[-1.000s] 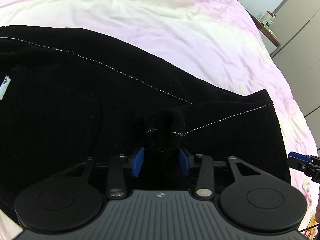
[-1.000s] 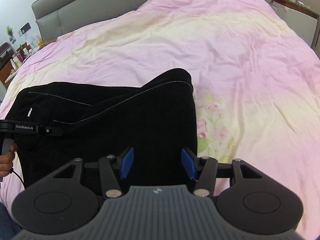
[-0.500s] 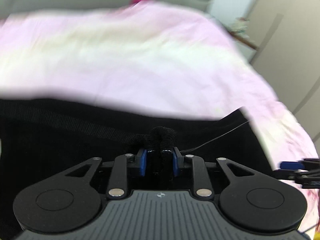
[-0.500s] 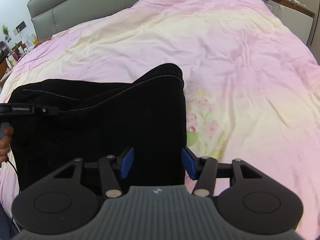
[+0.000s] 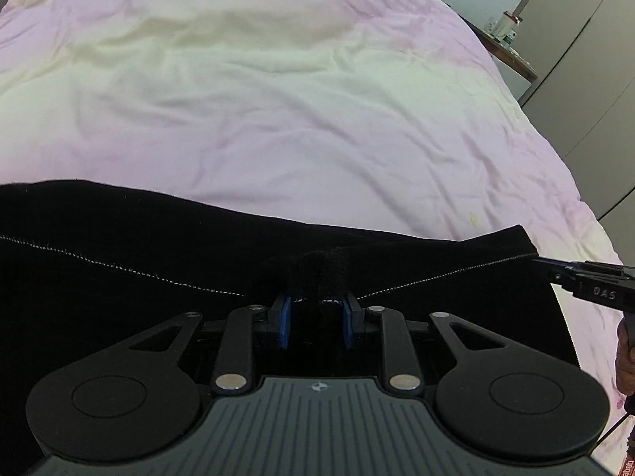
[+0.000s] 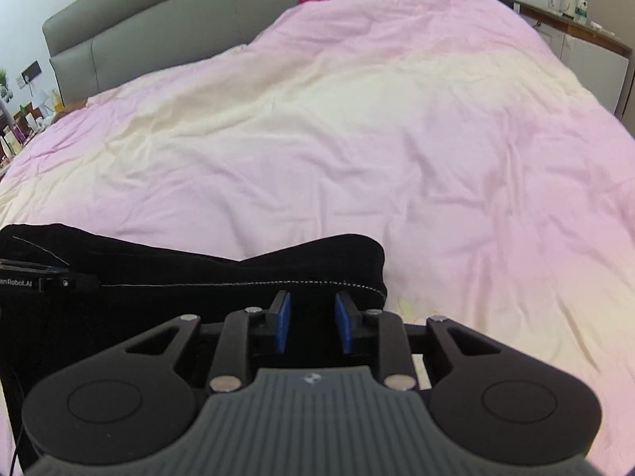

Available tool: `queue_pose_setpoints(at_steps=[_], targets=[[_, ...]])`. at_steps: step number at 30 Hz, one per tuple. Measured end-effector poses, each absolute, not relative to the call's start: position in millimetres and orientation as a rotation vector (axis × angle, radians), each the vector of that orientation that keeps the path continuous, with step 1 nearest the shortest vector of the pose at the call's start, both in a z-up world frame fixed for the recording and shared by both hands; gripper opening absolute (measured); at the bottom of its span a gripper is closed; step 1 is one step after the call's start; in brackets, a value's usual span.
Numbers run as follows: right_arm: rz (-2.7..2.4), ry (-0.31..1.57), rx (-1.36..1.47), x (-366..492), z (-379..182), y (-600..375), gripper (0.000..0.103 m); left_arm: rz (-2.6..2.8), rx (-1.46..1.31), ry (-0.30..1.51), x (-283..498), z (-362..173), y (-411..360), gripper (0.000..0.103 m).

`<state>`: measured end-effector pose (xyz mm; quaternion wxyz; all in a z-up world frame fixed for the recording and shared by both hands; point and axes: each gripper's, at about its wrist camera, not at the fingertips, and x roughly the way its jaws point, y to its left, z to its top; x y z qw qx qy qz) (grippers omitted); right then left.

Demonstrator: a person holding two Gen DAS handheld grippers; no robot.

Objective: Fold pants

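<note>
On a bed [image 6: 397,158] spread with a pink and cream duvet, we hold a pair of black pants [image 5: 119,246] at the near edge, one claw in each hand. Our left claw [image 5: 315,309] is clamped on a bunched fold of the dark fabric, which rises as a small hump between its blue pads [image 5: 282,317] in the left wrist view. A line of pale stitching runs across the cloth on both sides of that grip. At the right edge of the same view, our right claw [image 5: 555,267] reaches the garment's far corner, touching the end of the stitched seam; a bit of the hand behind it shows at the frame's edge.

From the right wrist view, the right claw [image 6: 309,317] sits at the rounded corner of the pants [image 6: 198,269], its blue pads narrowly parted with black cloth between them. We cannot tell whether it has pinched the fabric or merely straddles it. The left claw [image 6: 85,282] enters from the left, lying along the same stitched line.

The pants stretch between the two tools as a wide dark band, lying over the near part of the duvet. Behind it stands a grey upholstered headboard [image 6: 198,20], and a wooden side shelf [image 6: 575,23] with a few bottles lies to the right.
</note>
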<state>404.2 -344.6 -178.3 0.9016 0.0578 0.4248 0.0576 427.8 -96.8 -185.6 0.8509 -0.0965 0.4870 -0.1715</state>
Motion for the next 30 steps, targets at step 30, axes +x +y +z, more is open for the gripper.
queue_pose_setpoints(at_steps=[30], targets=[[0.090,1.064,0.085,250,-243,-339,0.000,-0.188,0.050,1.094,348,-173,-118,0.023]])
